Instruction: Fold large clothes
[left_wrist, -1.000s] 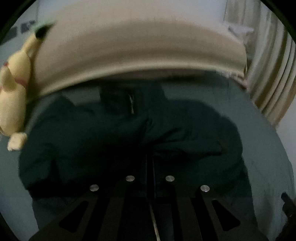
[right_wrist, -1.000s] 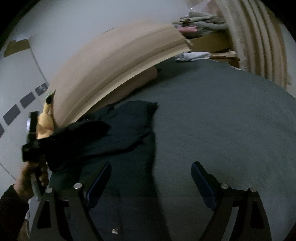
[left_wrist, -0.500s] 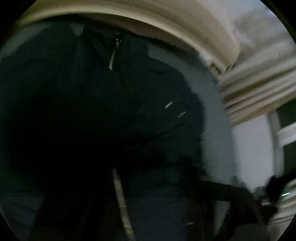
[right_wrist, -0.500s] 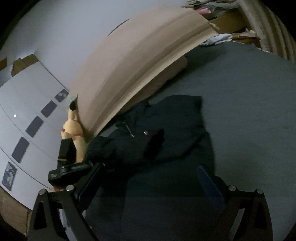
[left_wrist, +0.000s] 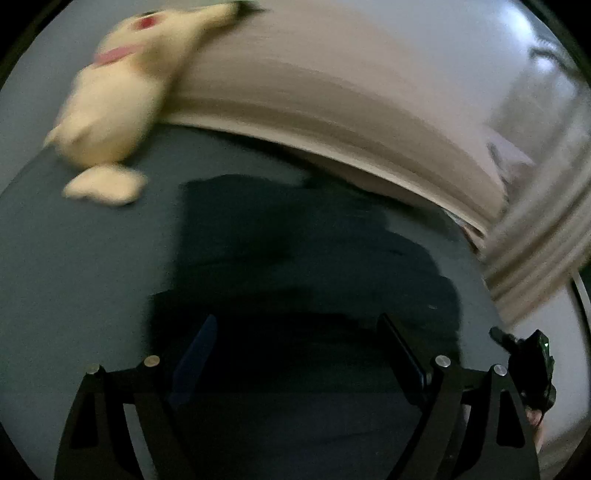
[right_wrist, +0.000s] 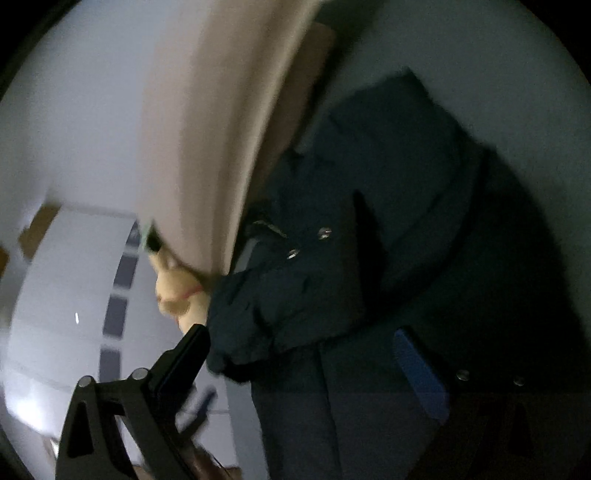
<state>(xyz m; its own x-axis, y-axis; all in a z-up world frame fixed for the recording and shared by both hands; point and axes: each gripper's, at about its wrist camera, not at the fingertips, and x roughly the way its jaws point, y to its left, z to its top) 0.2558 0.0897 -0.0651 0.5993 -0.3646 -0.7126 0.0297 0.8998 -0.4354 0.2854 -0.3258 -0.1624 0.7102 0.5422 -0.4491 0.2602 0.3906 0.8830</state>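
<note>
Dark jacket (left_wrist: 306, 258) near beige headboard (left_wrist: 351, 122)

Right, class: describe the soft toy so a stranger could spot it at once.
Find the beige headboard at the top of the bed. The soft toy leans at its end, beside the dark jacket. It alone is pale yellow, with a red cheek.

Dark navy jacket (left_wrist: 295, 266), padded, with metal snaps (right_wrist: 325, 232) near the front opening. Lying partly folded and rumpled on the grey bedspread (left_wrist: 81, 258), one sleeve bunched across the body; collar end toward the beige headboard (left_wrist: 332, 92), close beside it.
</note>
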